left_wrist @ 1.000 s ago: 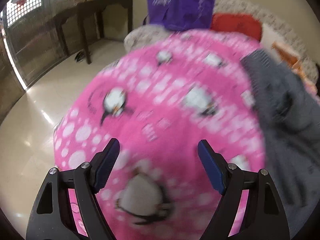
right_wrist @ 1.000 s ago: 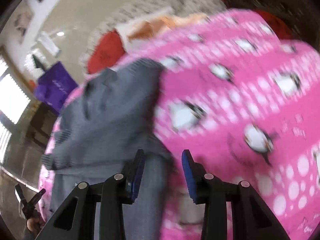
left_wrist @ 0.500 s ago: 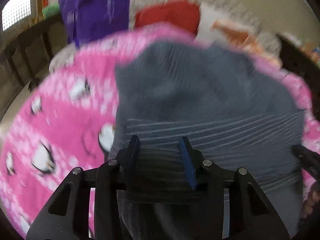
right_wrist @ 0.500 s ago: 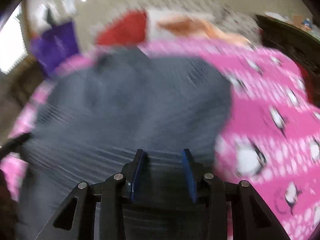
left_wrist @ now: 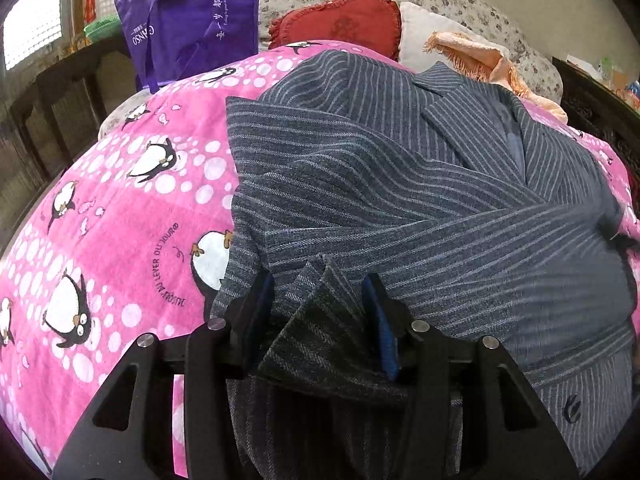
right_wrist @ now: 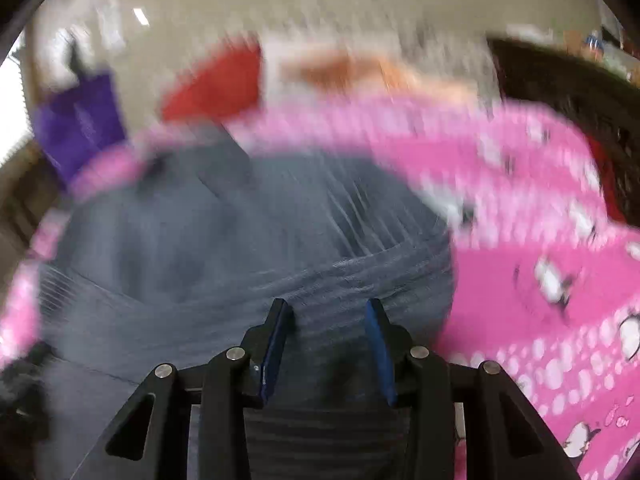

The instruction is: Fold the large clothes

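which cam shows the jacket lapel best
The left wrist view: it is sharp, and the striped jacket's lapel lies plainly visible at the far end. The right wrist view is motion-blurred, leaving the jacket a grey smear.

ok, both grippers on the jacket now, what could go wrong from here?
1. The left gripper has only a bunched fold of the striped jacket between its opening jaws, so the cloth may slip out.
2. The right gripper view is blurred; whether it really holds cloth cannot be told, so a lift may go uneven.
3. The jacket lies on a loose pink blanket, which could drag along.
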The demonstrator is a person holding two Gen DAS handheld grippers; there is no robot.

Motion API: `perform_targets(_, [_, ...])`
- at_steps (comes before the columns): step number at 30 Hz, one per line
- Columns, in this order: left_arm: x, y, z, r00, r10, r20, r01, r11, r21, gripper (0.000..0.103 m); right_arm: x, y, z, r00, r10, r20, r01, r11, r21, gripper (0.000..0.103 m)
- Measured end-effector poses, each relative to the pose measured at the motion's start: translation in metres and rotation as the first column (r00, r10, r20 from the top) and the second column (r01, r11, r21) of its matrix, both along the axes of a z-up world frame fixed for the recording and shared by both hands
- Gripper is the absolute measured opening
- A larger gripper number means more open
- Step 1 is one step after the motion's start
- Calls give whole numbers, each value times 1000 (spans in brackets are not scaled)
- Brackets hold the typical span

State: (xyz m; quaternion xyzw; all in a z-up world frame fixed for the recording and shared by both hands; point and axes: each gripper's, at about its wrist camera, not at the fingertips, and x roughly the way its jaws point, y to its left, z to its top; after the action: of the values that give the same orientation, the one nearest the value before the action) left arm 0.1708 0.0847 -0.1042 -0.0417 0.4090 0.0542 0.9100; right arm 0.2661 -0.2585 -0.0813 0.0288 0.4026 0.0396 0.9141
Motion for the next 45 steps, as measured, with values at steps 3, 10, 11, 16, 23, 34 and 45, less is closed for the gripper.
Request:
perform_targets(3, [2,-1,-1,1000,0,-3,0,1000,7,50,-3,-8,-2,999,13,46,-14,1000,20,38])
perform_targets(10, [2,-2,-1,1000,2,-2,-2,1000,2,50,-64,3,53,991,36,133,-38,999,15,38])
perform_targets(11, [2,-1,-1,1000,2,-2,-2,1000,2,50,-79,10,55,988,82,133,-87,996,32,39])
perform_targets(16, [1,-4,0,1000,3,-5,-3,1000,13,50,-92,30,-6,977,182,-110,-185,983,-20,53])
perform_targets(23, [0,0,3,999,-44,-15,43,998,-37,62,-147,-2,51,992,116,-49,-112,991,77,53])
perform_targets(34, [-104,45,48,974,-211,-83,214,977,21,62,-321,-20,45,965,251,-78,-257,962,-88,55])
perform_targets(45, [-188,69,10,972,-178,-156,162,981,-111,62,-327,21,-4,950,292,-112,-292,956,17,56])
